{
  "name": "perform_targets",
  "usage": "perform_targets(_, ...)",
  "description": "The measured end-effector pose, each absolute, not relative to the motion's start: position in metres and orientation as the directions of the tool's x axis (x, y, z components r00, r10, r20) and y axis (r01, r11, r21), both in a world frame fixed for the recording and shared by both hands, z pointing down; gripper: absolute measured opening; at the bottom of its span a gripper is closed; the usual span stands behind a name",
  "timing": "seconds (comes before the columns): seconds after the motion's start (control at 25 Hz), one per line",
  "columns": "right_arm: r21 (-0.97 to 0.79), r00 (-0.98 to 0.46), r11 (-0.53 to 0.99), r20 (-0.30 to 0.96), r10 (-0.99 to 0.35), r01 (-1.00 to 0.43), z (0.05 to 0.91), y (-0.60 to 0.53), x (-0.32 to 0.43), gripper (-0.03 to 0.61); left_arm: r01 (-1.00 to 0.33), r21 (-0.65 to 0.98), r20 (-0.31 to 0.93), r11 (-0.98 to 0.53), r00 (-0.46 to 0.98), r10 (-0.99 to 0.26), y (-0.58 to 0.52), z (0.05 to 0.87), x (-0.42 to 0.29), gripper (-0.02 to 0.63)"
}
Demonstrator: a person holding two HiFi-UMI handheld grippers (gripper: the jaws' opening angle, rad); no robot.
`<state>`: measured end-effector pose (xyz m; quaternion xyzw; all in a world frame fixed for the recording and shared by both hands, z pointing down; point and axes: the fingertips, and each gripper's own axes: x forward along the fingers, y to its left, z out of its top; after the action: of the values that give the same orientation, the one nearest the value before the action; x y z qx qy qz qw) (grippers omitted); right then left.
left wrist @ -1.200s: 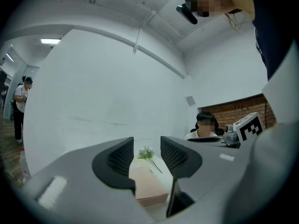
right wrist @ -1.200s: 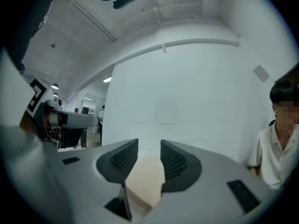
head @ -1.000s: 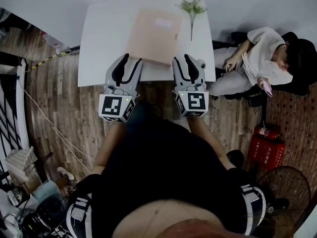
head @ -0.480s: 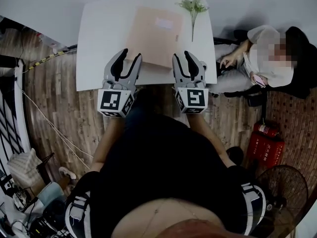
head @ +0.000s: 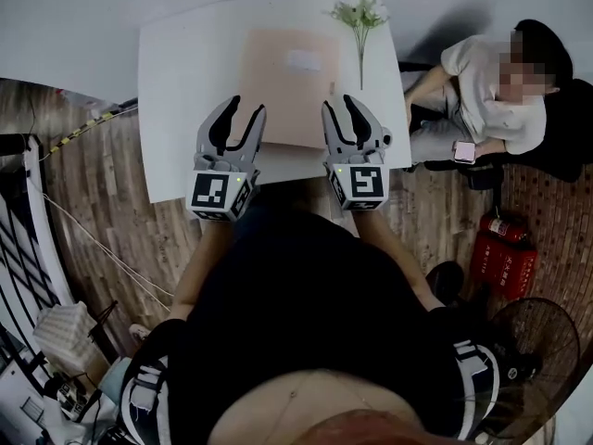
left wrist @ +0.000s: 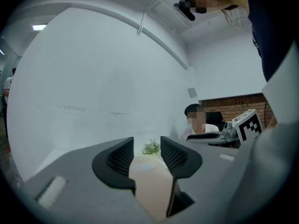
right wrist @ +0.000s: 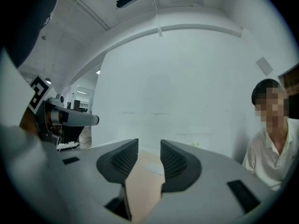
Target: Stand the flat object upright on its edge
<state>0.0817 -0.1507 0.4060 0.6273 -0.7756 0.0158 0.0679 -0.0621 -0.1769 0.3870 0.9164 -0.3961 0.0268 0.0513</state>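
white desk (head: 185,82) against a pale wall, wood floor around it, a seated person (head: 482,72) off at 3 o'clock. the flat object (head: 287,91) lies flat on the middle of the desk, straight ahead at 12 o'clock, with a flower sprig (head: 359,17) just beside its 2 o'clock corner. my left tongs (head: 247,106) hover at its 7 o'clock corner and my right tongs (head: 338,102) at its 5 o'clock corner. both stand partly apart and grip nothing; through each gap i only see the tan sheet lying on the desk. it looks like a padded envelope or thin card, though i can't tell which from here. i'd judge it light and a bit bendy, likely to skate on the smooth top. there's little lip to get under, so i'd pinch the two side edges near the close corners and tip it up onto its far edge, keeping both sides supported so it doesn't buckle or flop.
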Motion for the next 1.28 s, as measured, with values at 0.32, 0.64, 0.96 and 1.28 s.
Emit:
perform_targets(0.32, 0.062, -0.145, 0.159, 0.187, -0.972, -0.985, 0.43, -0.182, 0.086, 0.137, -0.686, 0.104, 0.138, -0.72, 0.727, -0.673, -0.22, 0.411, -0.06, 0.187)
perform_targets(0.64, 0.055, -0.078, 0.093, 0.239, -0.968, -0.994, 0.453, -0.199, 0.092, 0.138, -0.626, 0.149, 0.197, -0.765, 0.777, -0.598, -0.239, 0.44, -0.053, 0.187)
perform_targets(0.96, 0.045, -0.055, 0.073, 0.307, -0.95, -0.996, 0.48, -0.202, 0.101, 0.147, -0.603, 0.199, 0.252, -0.773, 0.793, -0.554, -0.252, 0.465, -0.051, 0.189)
perform_targets(1.28, 0.026, -0.072, 0.087, 0.371, -0.926, -0.996, 0.505, -0.205, 0.115, 0.166, -0.619, 0.236, 0.314, -0.749, 0.778, -0.544, -0.269, 0.491, -0.048, 0.206)
